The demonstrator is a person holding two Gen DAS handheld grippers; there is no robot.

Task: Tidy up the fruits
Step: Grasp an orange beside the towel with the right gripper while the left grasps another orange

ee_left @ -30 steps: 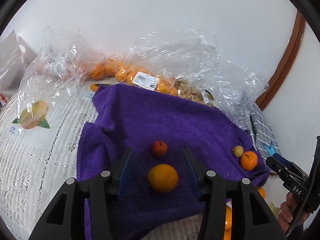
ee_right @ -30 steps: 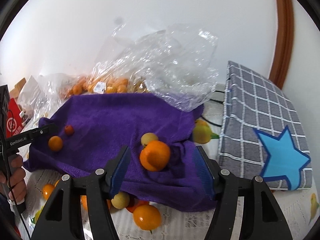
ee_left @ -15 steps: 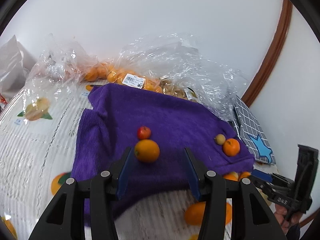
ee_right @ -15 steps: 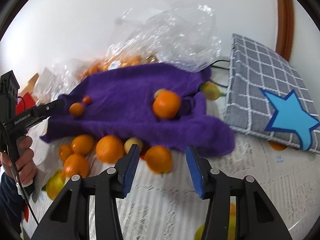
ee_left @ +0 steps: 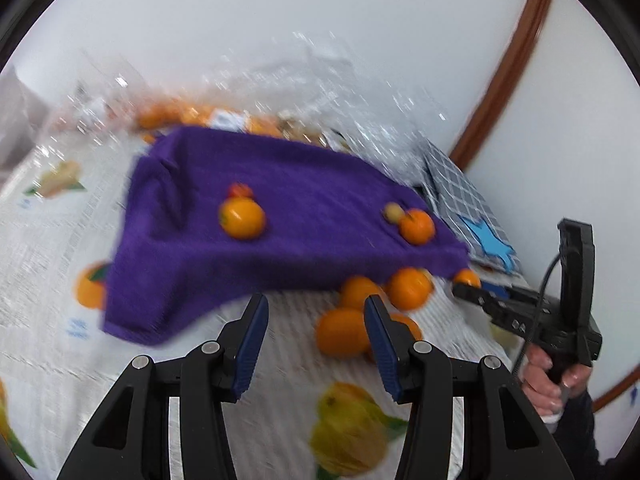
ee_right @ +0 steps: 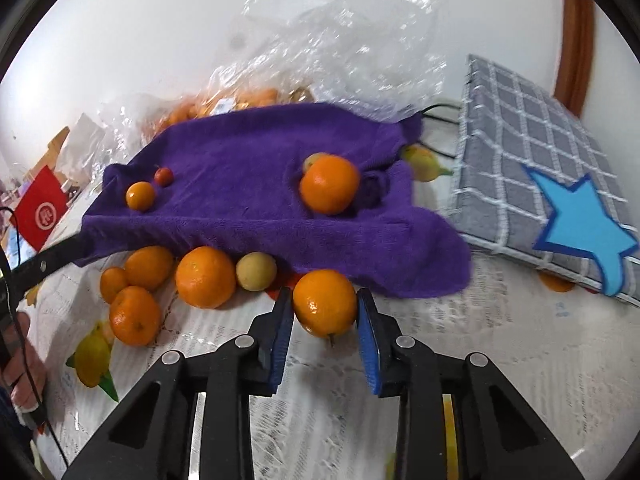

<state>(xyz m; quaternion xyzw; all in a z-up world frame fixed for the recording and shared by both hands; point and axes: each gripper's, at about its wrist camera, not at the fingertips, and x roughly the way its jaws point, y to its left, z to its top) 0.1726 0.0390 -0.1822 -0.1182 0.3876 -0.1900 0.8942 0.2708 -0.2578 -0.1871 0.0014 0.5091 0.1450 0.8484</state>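
Right tongs: right gripper [ee_right: 324, 312] has just been closing, and its blue pads now sit against both sides of an orange [ee_right: 325, 303], low centre of the right wrist view, just below the towel's front edge.
Left tongs: left gripper [ee_left: 314, 346] stands apart with nothing between the fingers, over bare tablecloth at the lower centre of the left wrist view, which is blurred.
Task fruit: loose oranges [ee_right: 205, 277] and a yellowish fruit [ee_right: 256, 271] cluster along the front hem of the purple towel [ee_right: 240, 184]; on the towel lie a big orange [ee_right: 330, 184] right of centre, and a small orange [ee_right: 140, 196] with a tiny red fruit [ee_right: 163, 176] at left.
Risk, slip: the held orange is round and smooth and is pinched near the pad tips, so it could squirt out on lifting and roll over the tablecloth [ee_right: 460, 352].
Risk, knock: neighbours lie close at left; a sideways drag could set them rolling.
Risk, snag: the towel hem lies right behind the orange and could be dragged along, tipping the fruit on top.
Containers: clear plastic bags [ee_right: 320, 52] at the upper centre behind the towel hold more oranges; how many I cannot tell.
Other: a checked grey cushion [ee_right: 540, 168] with a blue star lies at right, holding nothing.
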